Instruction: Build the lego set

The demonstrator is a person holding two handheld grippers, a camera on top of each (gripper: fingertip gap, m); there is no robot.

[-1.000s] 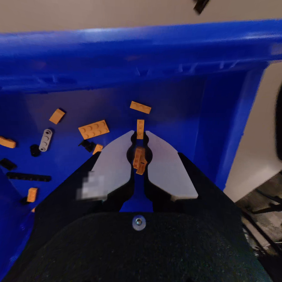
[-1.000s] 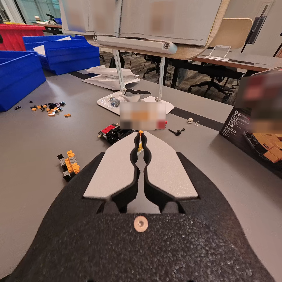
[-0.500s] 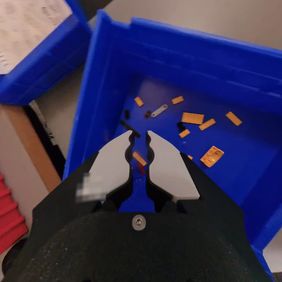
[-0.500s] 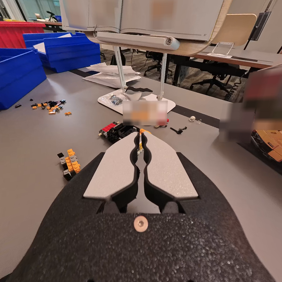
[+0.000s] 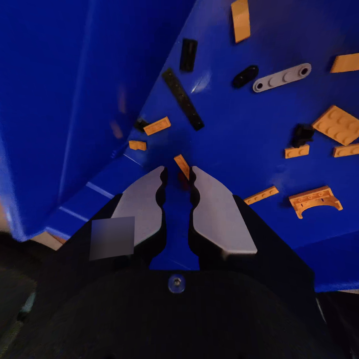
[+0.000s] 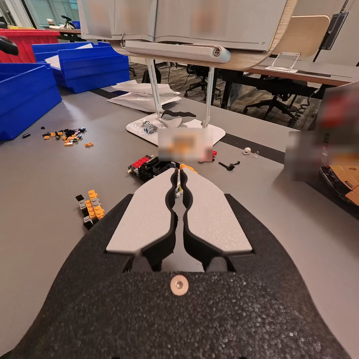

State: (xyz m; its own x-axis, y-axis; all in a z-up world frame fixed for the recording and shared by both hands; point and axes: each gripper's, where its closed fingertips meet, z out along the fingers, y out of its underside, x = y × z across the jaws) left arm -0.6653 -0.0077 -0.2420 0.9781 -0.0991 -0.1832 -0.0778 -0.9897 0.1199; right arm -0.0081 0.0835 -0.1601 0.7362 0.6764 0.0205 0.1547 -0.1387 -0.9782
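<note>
Lego set only part-built: black-and-red brick chassis (image 6: 147, 167) sits on grey worktop (image 6: 58, 174), small piece pinched in right gripper (image 6: 179, 171), left gripper (image 5: 177, 169) parted over orange plate (image 5: 181, 166) in blue plastic bin (image 5: 242, 120).

A: Where does the left wrist view look from?

B: From just behind its own grey-and-black tongs (image 5: 178, 171), steeply down into a deep blue plastic bin (image 5: 81, 97), very near its floor. One bin corner runs up the left of the frame.

A: And the right wrist view?

B: Low over the grey worktop (image 6: 48, 174), behind its grey-padded tongs (image 6: 179, 171), facing level towards a white book stand (image 6: 174, 134) at upper centre.

A: Any overlap?

B: Blue plastic bins (image 6: 25, 93) at the upper left; I cannot tell which is the same one.
</note>
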